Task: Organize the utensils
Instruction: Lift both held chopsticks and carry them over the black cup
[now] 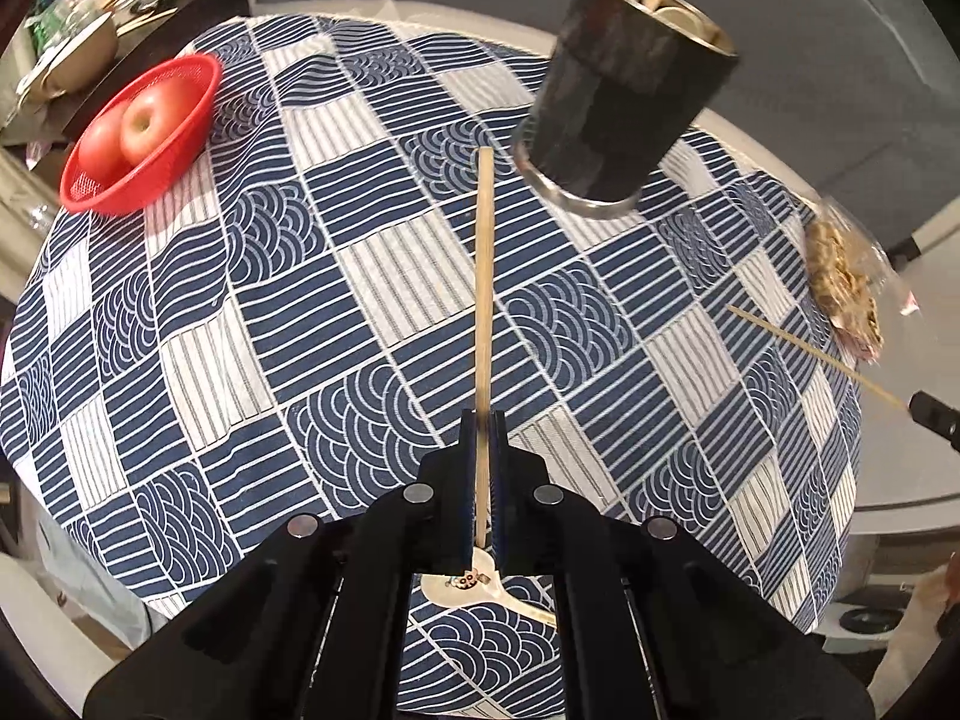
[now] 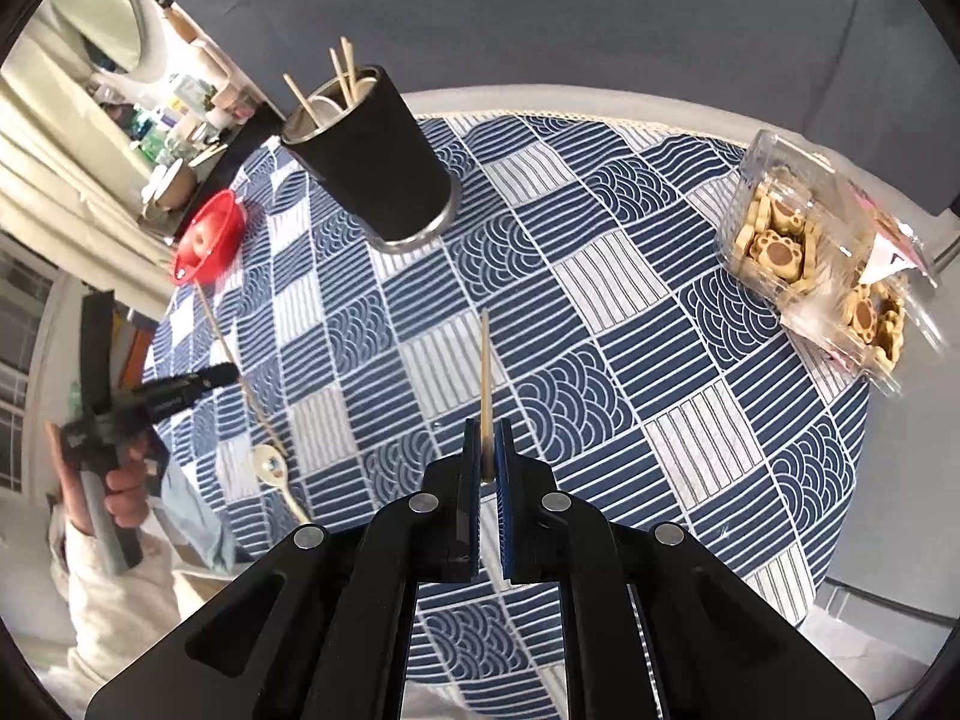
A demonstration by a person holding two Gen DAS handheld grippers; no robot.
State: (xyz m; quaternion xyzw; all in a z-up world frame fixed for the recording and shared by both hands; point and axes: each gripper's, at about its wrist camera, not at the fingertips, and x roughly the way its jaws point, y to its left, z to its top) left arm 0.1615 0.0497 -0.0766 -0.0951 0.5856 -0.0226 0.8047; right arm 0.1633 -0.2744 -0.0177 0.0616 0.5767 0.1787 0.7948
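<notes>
My left gripper [image 1: 483, 420] is shut on a wooden chopstick [image 1: 485, 300] that sticks out forward over the checked tablecloth [image 1: 300, 300]. Under its fingers a white ceramic spoon [image 1: 480, 591] lies on the cloth. My right gripper [image 2: 487, 438] is shut on a second chopstick [image 2: 485, 372], also raised above the table. A black utensil cup [image 2: 372, 162] with a metal rim stands at the far side and holds several chopsticks and spoons. In the right wrist view the left gripper [image 2: 222, 371] shows at the left with its chopstick [image 2: 219, 336], above the spoon [image 2: 279, 474].
A red basket [image 1: 138, 132] with apples sits at the table's far left. A clear box of paw-shaped cookies [image 2: 828, 258] lies at the right edge. A person's hand [image 2: 120, 480] holds the left gripper's handle. A cluttered shelf [image 1: 90, 12] stands beyond the table.
</notes>
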